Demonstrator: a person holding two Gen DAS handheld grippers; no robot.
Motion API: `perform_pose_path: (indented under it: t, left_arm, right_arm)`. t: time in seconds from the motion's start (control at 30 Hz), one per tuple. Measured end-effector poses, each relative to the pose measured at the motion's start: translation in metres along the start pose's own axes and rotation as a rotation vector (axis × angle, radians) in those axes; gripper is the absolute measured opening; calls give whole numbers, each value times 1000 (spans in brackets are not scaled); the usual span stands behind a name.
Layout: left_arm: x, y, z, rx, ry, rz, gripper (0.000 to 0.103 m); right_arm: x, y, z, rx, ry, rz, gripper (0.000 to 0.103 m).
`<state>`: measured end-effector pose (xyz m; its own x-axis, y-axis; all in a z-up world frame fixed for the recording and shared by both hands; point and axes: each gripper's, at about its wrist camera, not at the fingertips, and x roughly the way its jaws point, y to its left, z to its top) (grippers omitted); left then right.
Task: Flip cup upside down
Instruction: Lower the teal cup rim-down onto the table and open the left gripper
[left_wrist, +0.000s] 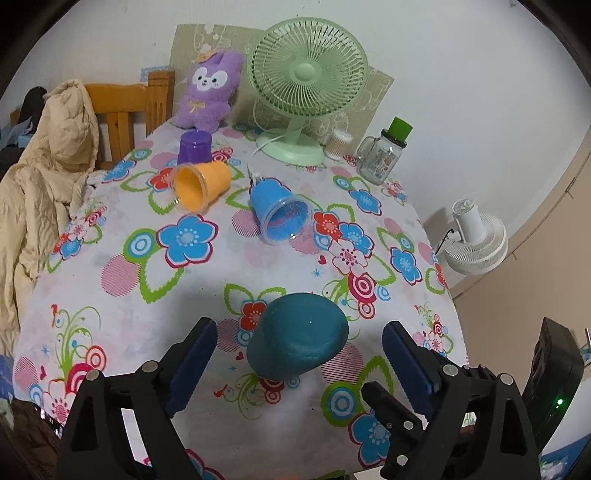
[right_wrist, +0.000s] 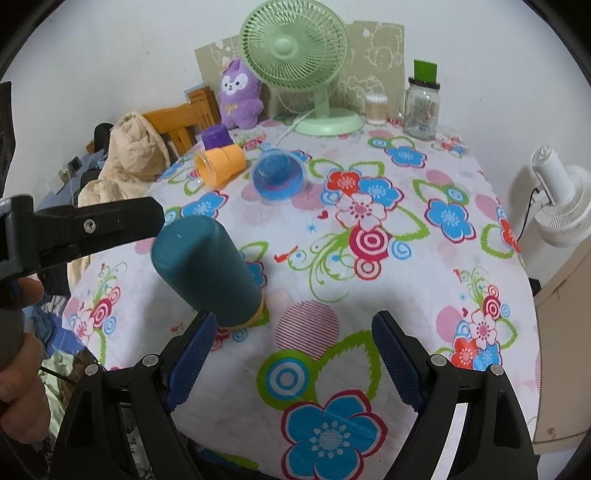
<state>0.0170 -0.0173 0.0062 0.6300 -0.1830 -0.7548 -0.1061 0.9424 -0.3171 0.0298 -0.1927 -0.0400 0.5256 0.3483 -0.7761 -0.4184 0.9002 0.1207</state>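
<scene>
A teal cup (left_wrist: 297, 338) stands upside down on the floral tablecloth (left_wrist: 122, 269), base up, between the fingers of my left gripper (left_wrist: 299, 354), which is open and not touching it. In the right wrist view the teal cup (right_wrist: 207, 269) stands left of centre, a yellowish rim at its foot. My right gripper (right_wrist: 293, 350) is open and empty, just right of the cup. A blue cup (left_wrist: 279, 210) and an orange cup (left_wrist: 201, 184) lie on their sides farther back. A purple cup (left_wrist: 195, 147) stands upside down behind them.
A green desk fan (left_wrist: 306, 85), a purple plush toy (left_wrist: 208, 94), a glass jar with green lid (left_wrist: 384, 151) and a cotton-swab pot (left_wrist: 338, 144) stand at the table's back. A chair with a beige jacket (left_wrist: 44, 177) is left; a white fan (left_wrist: 476, 240) right.
</scene>
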Motion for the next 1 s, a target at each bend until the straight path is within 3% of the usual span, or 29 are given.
perform_pose_path:
  t: [0.43,0.67,1.0]
  left_arm:
    - [-51,16,9,2,-138,8,96]
    - [-65,24,9,10,-213,61,98]
    - [-69,25,8,41,-271,97,103]
  right_arm:
    - [-36,19,23,-30,-139,-26,88]
    - [-50,18,31,-4,-210,-37,88]
    - [-52,21,34,-7,-224,-34,88]
